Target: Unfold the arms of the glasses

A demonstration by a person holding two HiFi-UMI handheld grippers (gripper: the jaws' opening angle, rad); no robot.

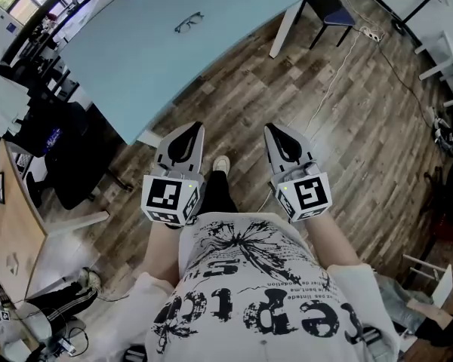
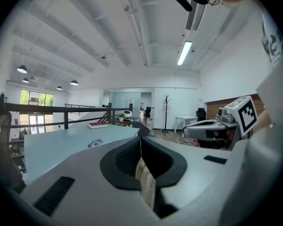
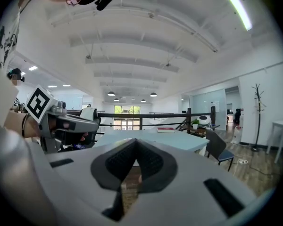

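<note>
A pair of dark-framed glasses (image 1: 189,23) lies on the pale blue table (image 1: 136,59), far ahead of both grippers; the left gripper view shows the glasses (image 2: 95,143) small on the tabletop. My left gripper (image 1: 189,129) is held near the person's waist, over the wooden floor, its jaws shut with nothing between them. My right gripper (image 1: 274,130) hangs beside it at the same height, also shut and empty. In the left gripper view the right gripper (image 2: 212,128) shows at the right; in the right gripper view the left gripper (image 3: 68,124) shows at the left.
A red book (image 2: 98,125) lies at the table's far end. A dark office chair (image 1: 72,153) stands left of the table, a blue chair (image 1: 336,10) beyond its right end. A wooden desk (image 1: 7,225) runs along the left. A white cable (image 1: 340,66) trails across the floor.
</note>
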